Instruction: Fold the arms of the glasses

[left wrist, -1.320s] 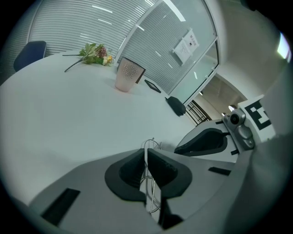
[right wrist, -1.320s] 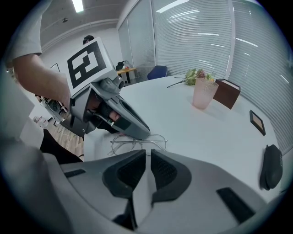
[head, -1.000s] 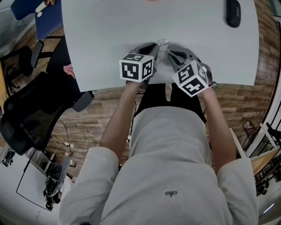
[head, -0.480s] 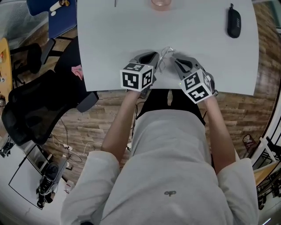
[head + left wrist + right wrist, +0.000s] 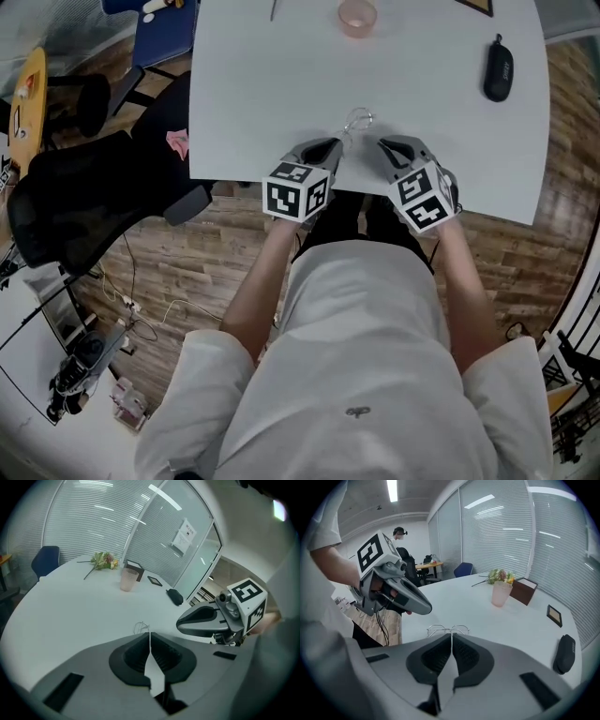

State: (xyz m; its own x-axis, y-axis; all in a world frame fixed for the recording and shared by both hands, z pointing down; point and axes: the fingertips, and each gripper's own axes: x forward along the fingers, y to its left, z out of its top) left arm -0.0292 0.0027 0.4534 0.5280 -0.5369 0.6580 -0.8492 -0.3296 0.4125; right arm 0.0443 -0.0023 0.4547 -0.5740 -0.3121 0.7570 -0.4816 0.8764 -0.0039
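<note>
Atop table (image 5: 262, 84): one glasses (image 5: 357, 120), one cup (image 5: 357, 16)

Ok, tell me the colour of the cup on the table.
Pale, translucent pink; the cup shows best in the right gripper view.

No word or number can be read. The left marker cube (image 5: 298, 192) and right marker cube (image 5: 422, 199) carry only black-and-white square patterns. The paper notice (image 5: 184, 535) on the glass wall (image 5: 157, 543) and the small mark (image 5: 357, 411) on the person's shirt (image 5: 361, 328) are too small to read.
</note>
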